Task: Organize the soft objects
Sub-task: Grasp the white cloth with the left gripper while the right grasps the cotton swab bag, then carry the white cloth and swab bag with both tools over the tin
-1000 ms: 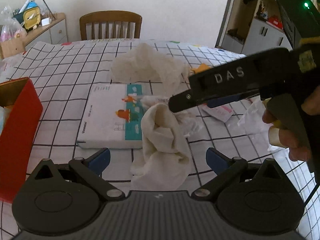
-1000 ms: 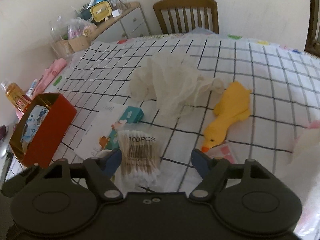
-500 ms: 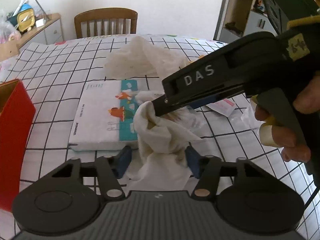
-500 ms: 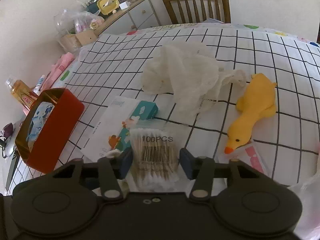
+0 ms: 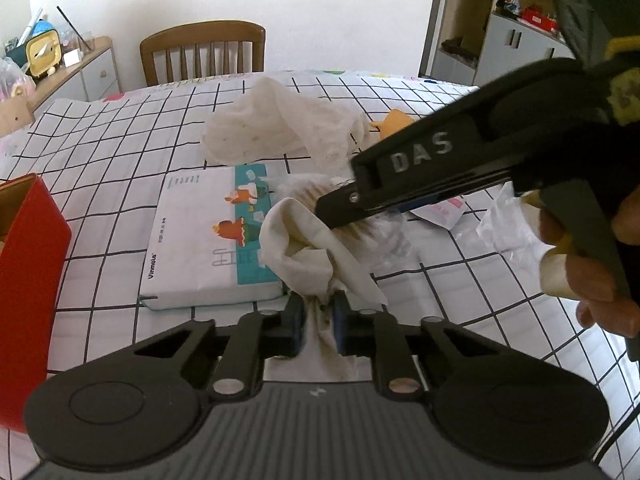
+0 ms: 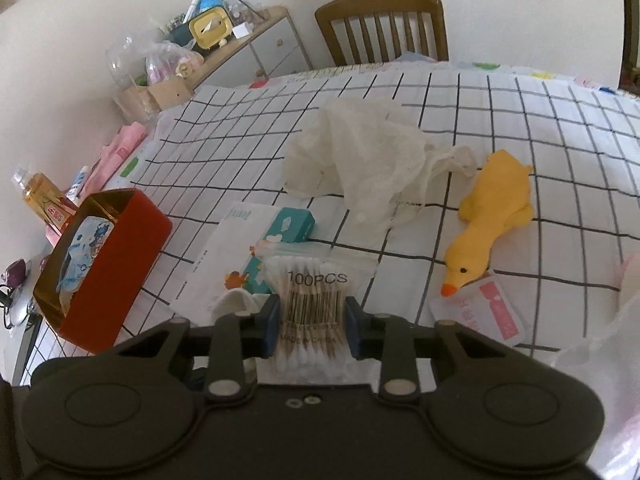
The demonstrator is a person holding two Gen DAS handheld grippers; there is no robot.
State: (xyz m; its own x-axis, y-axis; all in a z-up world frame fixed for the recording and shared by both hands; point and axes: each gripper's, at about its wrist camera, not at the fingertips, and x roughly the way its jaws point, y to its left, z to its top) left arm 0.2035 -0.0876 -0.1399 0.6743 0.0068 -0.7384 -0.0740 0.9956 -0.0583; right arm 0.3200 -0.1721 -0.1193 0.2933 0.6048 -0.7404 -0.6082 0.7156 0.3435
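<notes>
My left gripper (image 5: 319,322) is shut on a crumpled cream cloth (image 5: 308,248) that lies at the edge of a white tissue pack (image 5: 208,240). My right gripper (image 6: 310,326) is shut on a clear bag of cotton swabs (image 6: 312,300) marked 100PCS; it reaches in from the right of the left wrist view (image 5: 440,168), just above the cloth. A thin white cloth (image 6: 360,160) lies crumpled mid-table. A yellow plush duck (image 6: 492,212) lies to its right. A red box (image 6: 104,264) with a blue-white item inside stands at left.
The table has a white, black-checked cover (image 6: 520,120). A pink-white packet (image 6: 488,308) lies by the duck's beak. A clear plastic bag (image 5: 504,220) lies at right. A wooden chair (image 6: 380,28) stands at the far side, and a cluttered sideboard (image 6: 240,48) at back left.
Both grippers went from open to shut: the left closed on the cream cloth, the right on the cotton swab bag. Both moved in closer to their objects.
</notes>
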